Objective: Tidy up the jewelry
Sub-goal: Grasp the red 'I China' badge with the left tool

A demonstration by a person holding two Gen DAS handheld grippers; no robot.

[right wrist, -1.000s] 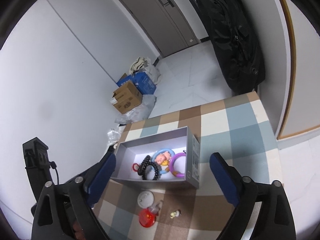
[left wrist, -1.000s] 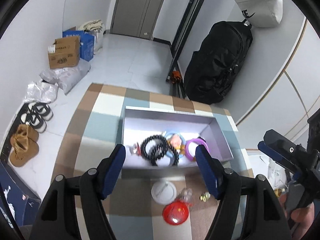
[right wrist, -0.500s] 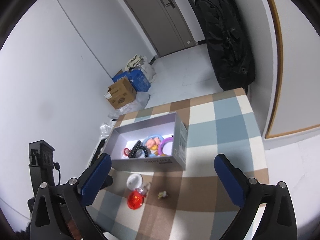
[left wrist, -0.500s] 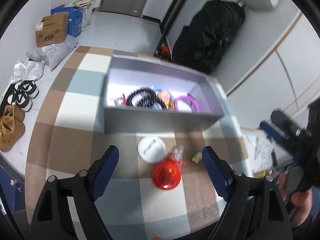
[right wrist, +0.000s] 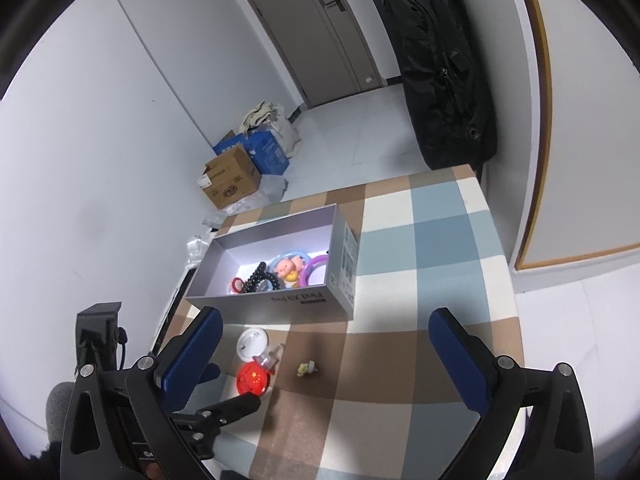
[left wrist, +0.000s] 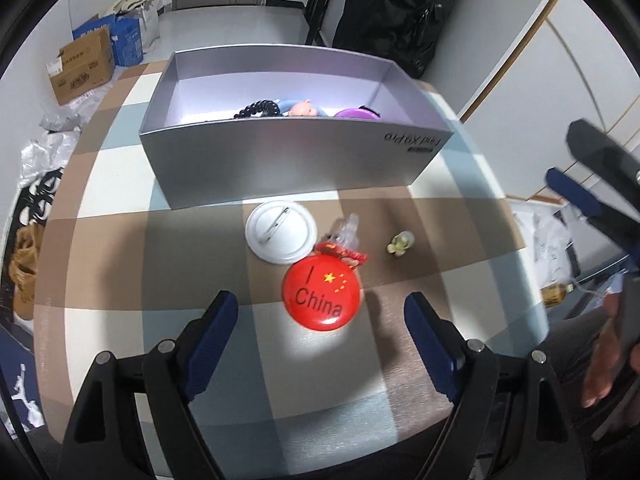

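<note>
A silver box (left wrist: 280, 160) (right wrist: 276, 304) on the checked table holds black beads (left wrist: 260, 109) (right wrist: 258, 278), a pink pig charm (left wrist: 303, 110) (right wrist: 289, 267) and a purple ring (left wrist: 356, 113) (right wrist: 314, 266). In front of it lie a white pin badge (left wrist: 281, 236) (right wrist: 251, 341), a red "I China" badge (left wrist: 322, 295) (right wrist: 252, 379), a clear charm (left wrist: 347, 232) and a small yellow trinket (left wrist: 399, 243) (right wrist: 306, 368). My left gripper (left wrist: 320, 320) is open and empty, just short of the red badge. My right gripper (right wrist: 324, 344) is open and empty, higher up.
The checked tablecloth (right wrist: 420, 280) covers the table. Cardboard boxes (right wrist: 232, 176) and bags sit on the floor beyond. A black bag (right wrist: 444, 72) leans on the right wall. The right gripper (left wrist: 592, 184) shows at the right edge of the left wrist view.
My left gripper has drawn back from over the box and dropped low toward the badges in front of it. The right gripper has shifted slightly and stays open.
</note>
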